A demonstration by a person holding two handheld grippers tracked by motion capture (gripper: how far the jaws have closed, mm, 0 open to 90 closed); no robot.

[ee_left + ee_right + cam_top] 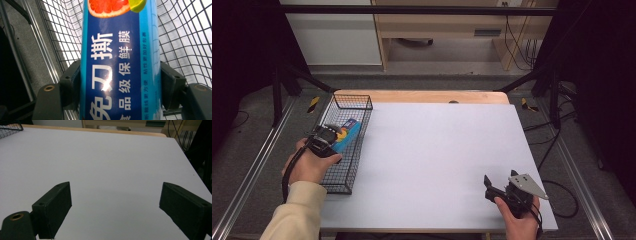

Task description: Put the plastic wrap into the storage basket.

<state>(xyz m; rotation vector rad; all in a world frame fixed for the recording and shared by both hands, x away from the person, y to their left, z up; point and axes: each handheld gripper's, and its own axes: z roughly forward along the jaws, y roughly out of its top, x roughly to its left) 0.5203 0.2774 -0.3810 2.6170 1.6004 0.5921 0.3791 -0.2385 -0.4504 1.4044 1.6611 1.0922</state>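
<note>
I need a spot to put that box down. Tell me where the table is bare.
Free: the wide white table surface between the black wire basket on the left edge and the open right gripper at the near right corner. Crowded: inside the basket, where the left gripper clamps the blue cling-film box.

So a big white table top (437, 160) is seen, with a strip of bare wood (422, 96) left showing along its far edge. Grey carpet (257, 115) is laid around it, and a metal rail (257, 165) is run along each side. Bits of yellow-black tape (313, 103) are stuck near the far corners. Further back, a white cabinet (332, 35) is parked beside a wooden shelf unit (442, 25), where some cables (517, 45) are left dangling.
</note>
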